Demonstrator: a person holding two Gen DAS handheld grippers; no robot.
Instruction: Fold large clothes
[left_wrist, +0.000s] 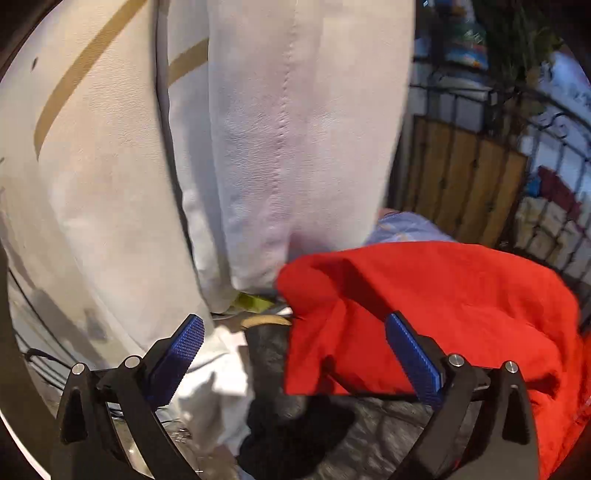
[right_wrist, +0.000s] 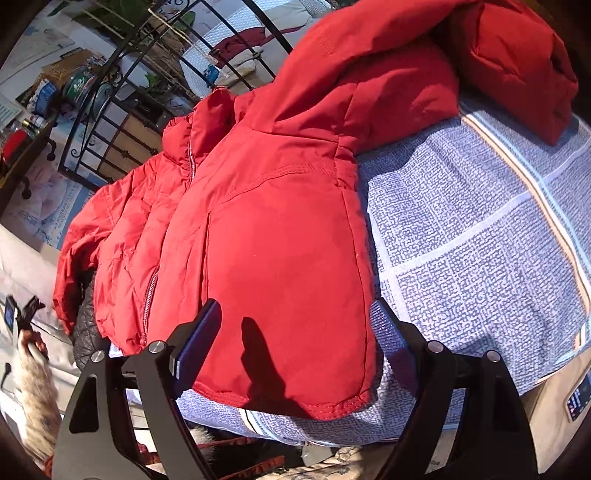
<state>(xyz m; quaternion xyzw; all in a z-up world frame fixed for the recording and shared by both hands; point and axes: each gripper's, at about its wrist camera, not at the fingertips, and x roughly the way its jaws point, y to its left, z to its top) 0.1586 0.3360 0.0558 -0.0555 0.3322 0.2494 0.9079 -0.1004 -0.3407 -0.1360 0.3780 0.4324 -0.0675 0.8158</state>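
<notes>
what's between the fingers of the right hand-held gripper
In the right wrist view, the red jacket's lower hem lies between the open right hand-held gripper's fingers, on the blue patterned bedspread.

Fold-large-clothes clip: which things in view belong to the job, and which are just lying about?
Job: red padded jacket, spread on the blue patterned bedcover; left tongs and right tongs, both open.

Lying about: white trousers, dark quilted garment, metal bed rail.

A blue patterned bedspread (right_wrist: 480, 236) with pale stripes lies ahead and to the right of the right tool. A black iron bedframe (right_wrist: 122, 110) stands far ahead on its left. White trousers (left_wrist: 258, 147) hang straight ahead of the left tool, a wooden panel (left_wrist: 461, 181) beyond to its right.
</notes>
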